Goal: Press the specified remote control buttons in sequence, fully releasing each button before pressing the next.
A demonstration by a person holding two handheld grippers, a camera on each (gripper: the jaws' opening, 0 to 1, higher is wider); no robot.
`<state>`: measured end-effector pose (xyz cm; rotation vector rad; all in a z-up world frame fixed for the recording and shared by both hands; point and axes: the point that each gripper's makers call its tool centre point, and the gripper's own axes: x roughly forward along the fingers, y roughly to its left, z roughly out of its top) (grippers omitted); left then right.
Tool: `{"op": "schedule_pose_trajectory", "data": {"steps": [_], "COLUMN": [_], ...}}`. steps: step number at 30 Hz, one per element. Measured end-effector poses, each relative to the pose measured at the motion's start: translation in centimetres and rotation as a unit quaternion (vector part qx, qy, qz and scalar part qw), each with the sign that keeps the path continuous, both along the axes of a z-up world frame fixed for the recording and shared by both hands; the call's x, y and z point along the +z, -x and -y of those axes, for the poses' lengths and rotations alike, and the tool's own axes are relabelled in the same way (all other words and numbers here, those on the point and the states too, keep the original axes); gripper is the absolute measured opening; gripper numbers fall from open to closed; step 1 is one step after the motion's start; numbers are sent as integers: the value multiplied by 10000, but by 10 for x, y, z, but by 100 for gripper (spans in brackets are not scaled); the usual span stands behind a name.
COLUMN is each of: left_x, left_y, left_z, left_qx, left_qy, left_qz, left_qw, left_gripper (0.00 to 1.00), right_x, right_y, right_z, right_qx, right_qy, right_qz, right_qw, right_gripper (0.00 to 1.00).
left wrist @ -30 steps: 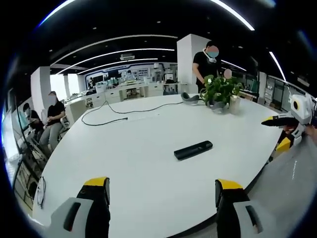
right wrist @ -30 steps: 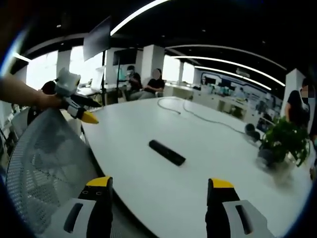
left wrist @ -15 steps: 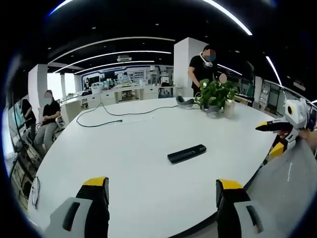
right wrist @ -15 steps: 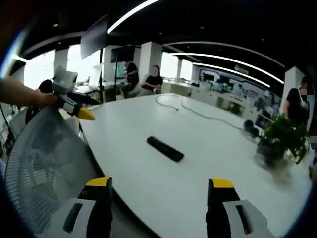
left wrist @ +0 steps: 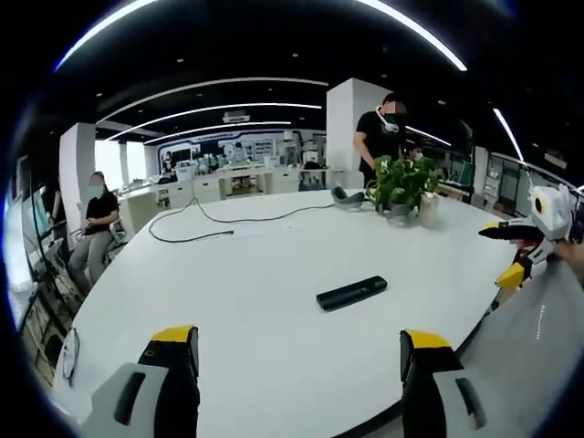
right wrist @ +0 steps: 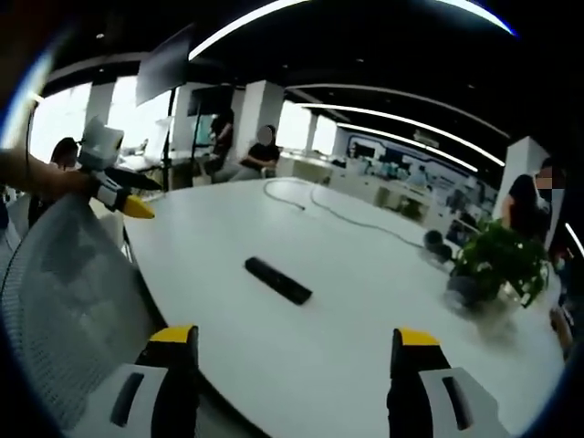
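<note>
Toward the near edge of the white tabletop lies the black remote (lying flat, untouched). Left gripper and right gripper both hover short of it, jaws spread wide, holding nothing

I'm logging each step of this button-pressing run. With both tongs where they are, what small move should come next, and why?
Probably bring one set of tongs, say the right tongs, forward and down toward the black slim remote control. It lies untouched mid-way across the white round table, and both the right and left tongs are open and well short of it.
</note>
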<state>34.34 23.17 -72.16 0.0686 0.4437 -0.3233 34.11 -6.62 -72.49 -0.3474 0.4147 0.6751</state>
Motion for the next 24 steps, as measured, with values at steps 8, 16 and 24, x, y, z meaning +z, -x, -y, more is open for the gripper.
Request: {"op": "schedule_pose_trajectory", "data": {"steps": [8,16,24], "left_x": [-4,-4,-6], "left_y": [3,1,2], "left_z": [15,9,10], "left_qx": [-377,-220,-274], "left_qy": [147,173,80], "left_qz": [-95,-94,-136], "left_qw": [9991,9996,9995], "left_gripper": [96,95,95], "right_x": [-12,-18,-16], "right_y": [-2,0,2], "right_z": [11,8,2], "right_qx": [-376,-376,-250], "right_qy": [309,112,-66], "right_qz": [-275,-553,-612], "right_qw": [9984,9977,9978], "right_gripper": [89,87,83]}}
